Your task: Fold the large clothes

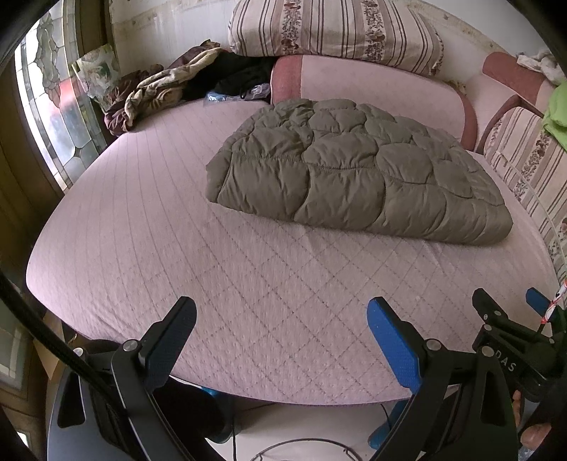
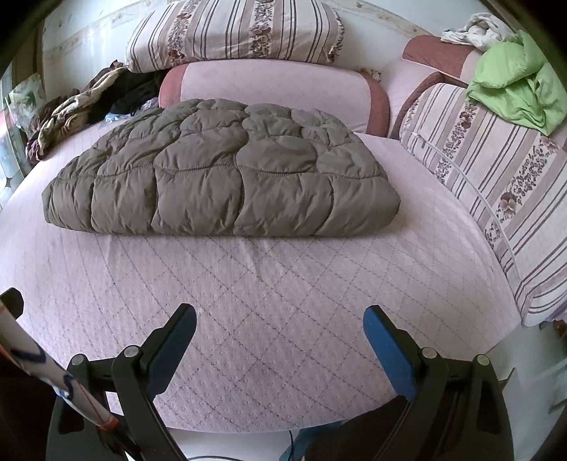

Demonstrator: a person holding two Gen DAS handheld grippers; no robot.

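An olive-green quilted puffer jacket (image 1: 351, 170) (image 2: 219, 170) lies folded into a thick bundle on the pink quilted bed (image 1: 177, 248) (image 2: 283, 290). My left gripper (image 1: 281, 312) hovers open over the bed's near edge, well short of the jacket, nothing between its fingers. My right gripper (image 2: 280, 319) is also open and empty, held above the near part of the bed in front of the jacket. In the left wrist view the right gripper (image 1: 506, 301) shows at the right edge.
Striped floral pillows (image 1: 333, 28) (image 2: 496, 170) sit at the head and right side. A pink bolster (image 2: 269, 88) lies behind the jacket. Crumpled brown and black clothes (image 1: 170, 88) pile at the back left, a green cloth (image 2: 517, 92) at the back right. A window (image 1: 53, 99) is on the left.
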